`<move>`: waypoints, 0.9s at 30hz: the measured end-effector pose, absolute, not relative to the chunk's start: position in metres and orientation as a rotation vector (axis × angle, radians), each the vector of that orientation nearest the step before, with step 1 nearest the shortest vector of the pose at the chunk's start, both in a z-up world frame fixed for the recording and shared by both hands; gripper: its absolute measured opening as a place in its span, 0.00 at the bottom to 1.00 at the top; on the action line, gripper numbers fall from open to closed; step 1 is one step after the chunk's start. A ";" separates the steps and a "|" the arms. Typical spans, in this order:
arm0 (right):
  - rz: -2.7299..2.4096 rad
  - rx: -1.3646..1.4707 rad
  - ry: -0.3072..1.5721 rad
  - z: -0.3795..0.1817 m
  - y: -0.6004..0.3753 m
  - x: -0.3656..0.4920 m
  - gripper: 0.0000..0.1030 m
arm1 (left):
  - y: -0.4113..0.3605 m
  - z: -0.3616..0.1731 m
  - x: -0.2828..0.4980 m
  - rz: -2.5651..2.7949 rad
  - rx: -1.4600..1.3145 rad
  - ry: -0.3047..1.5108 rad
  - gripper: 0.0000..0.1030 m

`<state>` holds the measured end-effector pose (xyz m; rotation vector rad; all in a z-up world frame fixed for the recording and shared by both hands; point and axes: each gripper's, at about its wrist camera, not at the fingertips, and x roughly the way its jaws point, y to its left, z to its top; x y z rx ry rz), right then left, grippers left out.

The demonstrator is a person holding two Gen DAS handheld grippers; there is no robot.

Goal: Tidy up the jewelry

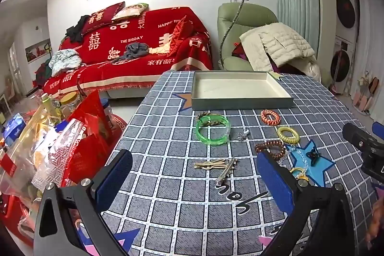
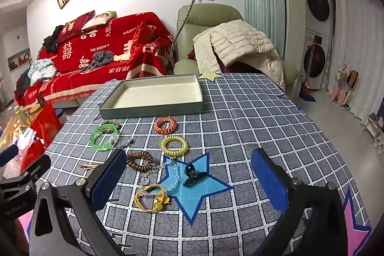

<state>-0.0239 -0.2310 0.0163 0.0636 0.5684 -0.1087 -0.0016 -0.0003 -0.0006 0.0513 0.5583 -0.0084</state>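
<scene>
A shallow grey tray (image 1: 242, 103) (image 2: 151, 110) with a cream inside stands empty at the far side of the checked table. In front of it lie a green bangle (image 1: 212, 130) (image 2: 104, 137), orange (image 1: 270, 116) (image 2: 165, 125), yellow (image 1: 288, 134) (image 2: 174, 146) and brown (image 1: 271, 149) (image 2: 139, 161) coil hair ties, gold hair clips (image 1: 216, 166), a black claw clip (image 2: 193, 175) (image 1: 313, 155), a clear bead bracelet (image 2: 172, 172) and a yellow elastic with charm (image 2: 151, 200). My left gripper (image 1: 194, 178) is open above the clips. My right gripper (image 2: 190, 181) is open, above the claw clip.
The table wears a blue-grey checked cloth (image 2: 252, 116) with star patches. Bags and bottles (image 1: 48, 136) crowd the left side beyond the table edge. A red sofa (image 1: 134, 49) and a green armchair (image 2: 216, 40) with a jacket stand behind.
</scene>
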 end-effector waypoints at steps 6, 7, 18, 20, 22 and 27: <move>-0.108 0.055 0.552 0.022 -0.230 -0.026 1.00 | -0.002 0.001 -0.003 -0.021 0.033 0.574 1.00; -0.106 0.055 0.552 0.022 -0.230 -0.025 1.00 | -0.002 0.001 -0.003 -0.018 0.031 0.575 1.00; -0.097 0.051 0.526 0.024 -0.229 -0.025 1.00 | 0.002 0.009 0.000 -0.025 0.018 0.571 1.00; -0.095 0.047 0.525 0.024 -0.228 -0.025 1.00 | 0.001 0.009 -0.001 -0.025 0.021 0.568 1.00; -0.094 0.046 0.527 0.024 -0.227 -0.025 1.00 | 0.001 0.009 -0.001 -0.024 0.021 0.567 1.00; -0.090 0.050 0.524 0.025 -0.227 -0.024 1.00 | 0.001 0.010 -0.002 -0.022 0.023 0.564 1.00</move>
